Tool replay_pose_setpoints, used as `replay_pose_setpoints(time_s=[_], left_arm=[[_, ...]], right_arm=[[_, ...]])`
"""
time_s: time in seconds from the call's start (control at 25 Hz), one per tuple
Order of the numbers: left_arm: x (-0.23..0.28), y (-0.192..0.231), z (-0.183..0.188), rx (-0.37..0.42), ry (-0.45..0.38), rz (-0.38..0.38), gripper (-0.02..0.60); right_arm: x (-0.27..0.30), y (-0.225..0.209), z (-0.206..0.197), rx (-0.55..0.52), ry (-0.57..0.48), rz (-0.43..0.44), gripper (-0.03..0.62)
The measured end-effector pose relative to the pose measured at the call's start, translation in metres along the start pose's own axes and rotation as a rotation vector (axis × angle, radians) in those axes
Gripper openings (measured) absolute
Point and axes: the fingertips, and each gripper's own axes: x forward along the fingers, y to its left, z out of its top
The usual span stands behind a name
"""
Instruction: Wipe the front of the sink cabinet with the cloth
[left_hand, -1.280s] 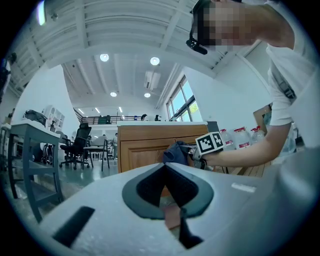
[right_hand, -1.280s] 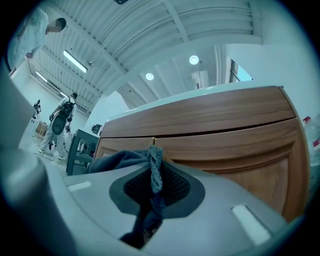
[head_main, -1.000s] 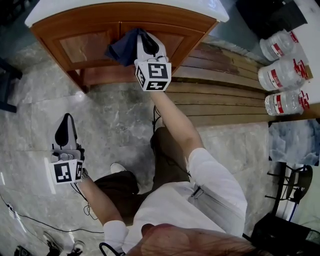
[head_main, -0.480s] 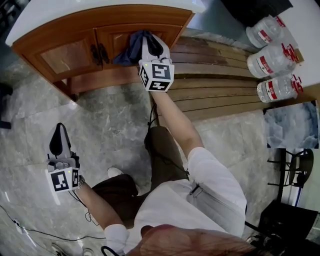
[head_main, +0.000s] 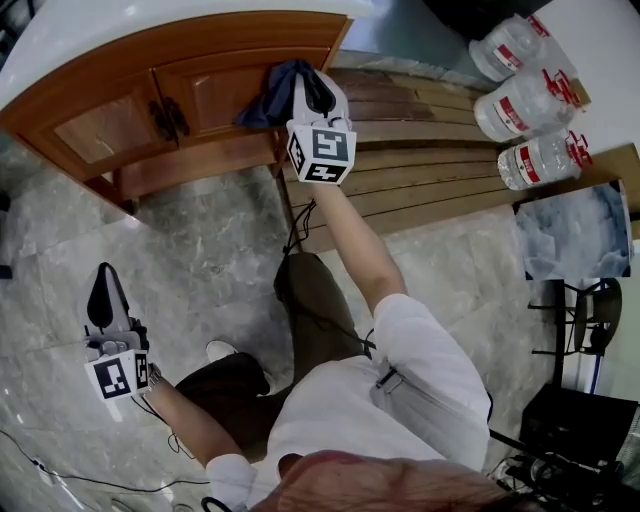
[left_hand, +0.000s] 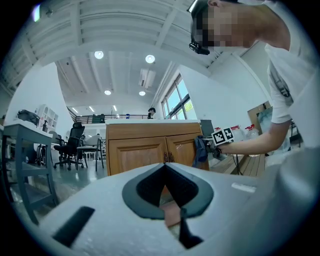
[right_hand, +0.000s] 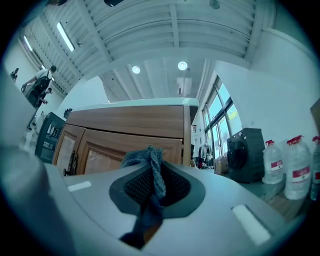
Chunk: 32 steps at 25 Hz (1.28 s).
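From the head view: presses the dark blue cloth (head_main: 268, 95) with the right gripper (head_main: 310, 85) against the right-hand door (head_main: 225, 88) of the sink cabinet (head_main: 110, 125), near the front's right edge, and holds the left gripper (head_main: 100, 280) low over the marble floor (head_main: 210, 230), well apart from the cabinet. From the left gripper view: shows jaws closed tip to tip on nothing. From the right gripper view: clamps a fold of the cloth between closed jaws (knit bunched above the tips), door panel just behind
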Motion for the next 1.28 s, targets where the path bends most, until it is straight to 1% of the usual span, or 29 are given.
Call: replay_pose_setpoints(time_s=[0.2, 0.36, 0.56, 0.76, 0.84, 0.92, 1.12, 1.28], left_arm=[[0.0, 0.003, -0.003, 0.002, 0.009, -0.001, 0.002], [0.0, 0.0, -0.002, 0.003, 0.005, -0.001, 0.002], [0.001, -0.009, 0.001, 0.005, 0.002, -0.004, 0.002], [0.0, -0.014, 0.009, 0.0, -0.028, 0.006, 0.002], [0.003, -0.012, 0.008, -0.011, -0.038, 0.006, 0.002], [0.004, -0.008, 0.007, -0.013, -0.036, 0.008, 0.002], [0.005, -0.01, 0.01, -0.008, -0.041, 0.008, 0.002], [-0.003, 0.002, 0.013, -0.009, -0.051, 0.032, 0.002]], right_arm=[[-0.004, -0.026, -0.002, -0.005, -0.009, -0.058, 0.043], [-0.008, -0.04, -0.005, 0.011, -0.001, -0.082, 0.043], [-0.013, -0.043, -0.002, 0.03, -0.001, -0.071, 0.043], [-0.037, -0.028, 0.012, 0.109, -0.03, -0.024, 0.043], [-0.042, -0.004, 0.015, 0.117, -0.036, 0.021, 0.043], [-0.045, 0.034, 0.015, 0.133, -0.04, 0.097, 0.043], [-0.056, 0.148, 0.01, 0.189, -0.03, 0.318, 0.043], [-0.054, 0.245, 0.009, 0.25, -0.018, 0.49, 0.043]])
